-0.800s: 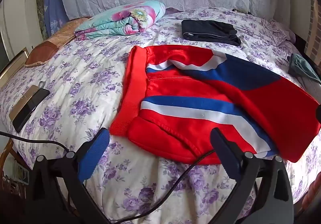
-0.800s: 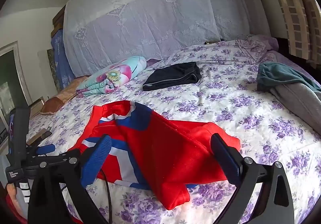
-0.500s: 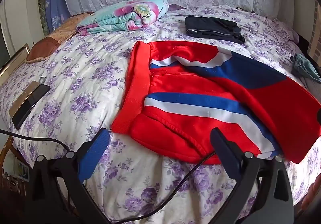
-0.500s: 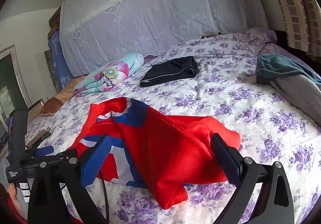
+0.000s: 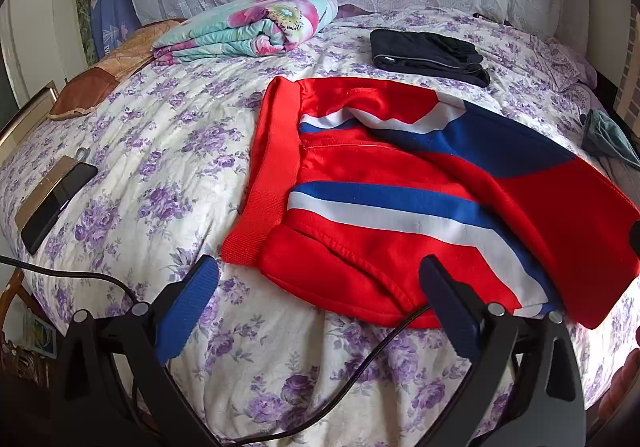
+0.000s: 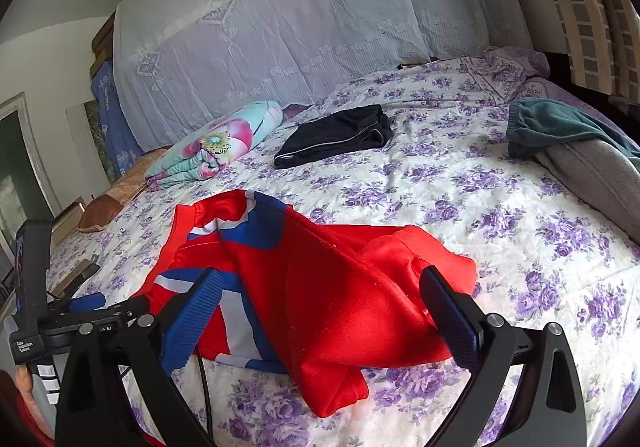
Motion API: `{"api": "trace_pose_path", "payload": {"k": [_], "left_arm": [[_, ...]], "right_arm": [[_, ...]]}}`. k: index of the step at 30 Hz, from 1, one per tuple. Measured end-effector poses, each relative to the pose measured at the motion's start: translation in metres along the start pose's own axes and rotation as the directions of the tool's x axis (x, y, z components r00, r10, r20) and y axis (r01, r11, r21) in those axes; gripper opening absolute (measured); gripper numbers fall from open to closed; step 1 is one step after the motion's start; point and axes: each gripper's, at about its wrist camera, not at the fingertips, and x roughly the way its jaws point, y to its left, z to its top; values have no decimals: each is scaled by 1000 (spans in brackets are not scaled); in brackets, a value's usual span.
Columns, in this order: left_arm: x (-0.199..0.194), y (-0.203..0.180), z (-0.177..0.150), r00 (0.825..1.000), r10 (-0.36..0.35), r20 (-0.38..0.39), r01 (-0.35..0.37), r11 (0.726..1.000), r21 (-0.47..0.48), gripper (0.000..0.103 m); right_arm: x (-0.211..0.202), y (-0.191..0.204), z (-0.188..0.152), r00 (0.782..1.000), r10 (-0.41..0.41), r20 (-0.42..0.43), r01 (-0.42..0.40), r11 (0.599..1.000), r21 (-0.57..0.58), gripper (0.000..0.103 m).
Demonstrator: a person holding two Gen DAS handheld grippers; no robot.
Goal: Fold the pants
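Note:
Red pants [image 5: 400,183] with blue and white stripes lie rumpled on the flowered bedspread [image 5: 168,151], waistband toward the left in the left wrist view. My left gripper [image 5: 320,271] is open, hovering over the bed's near edge just short of the pants' lower hem. From the right wrist view the same pants [image 6: 320,287] spread between the fingers. My right gripper [image 6: 320,287] is open above the folded leg, touching nothing. The left gripper's body [image 6: 80,319] shows at lower left there.
A folded black garment [image 5: 428,51] and a folded floral quilt [image 5: 248,27] lie further back. A phone [image 5: 52,203] rests at the left bed edge. Teal and grey clothes [image 6: 568,139] pile at the right. A black cable [image 5: 360,363] runs across the near edge.
Both views have drifted slightly; the pants sit a little lower and nearer in the left wrist view. The pants themselves have not shifted, and both grippers stay open.

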Motion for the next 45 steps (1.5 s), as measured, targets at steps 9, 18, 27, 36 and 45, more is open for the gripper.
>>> {"api": "trace_pose_path", "payload": {"k": [9, 18, 27, 36, 45], "left_arm": [[2, 0, -2, 1000, -1, -5, 1, 1000, -3, 98], [3, 4, -1, 1000, -18, -22, 18, 1000, -14, 98], [13, 7, 13, 998, -35, -47, 34, 999, -12, 98], [7, 5, 18, 998, -31, -48, 31, 999, -21, 98], [1, 3, 15, 999, -42, -33, 42, 999, -18, 98]], "right_arm": [[0, 0, -1, 1000, -3, -2, 3, 1000, 3, 99], [1, 0, 0, 1000, 0, -5, 0, 1000, 0, 99], [11, -3, 19, 1000, 5, -15, -5, 1000, 10, 99], [15, -2, 23, 1000, 7, -10, -7, 1000, 13, 99], [2, 2, 21, 1000, -11, 20, 11, 1000, -12, 99]]}}
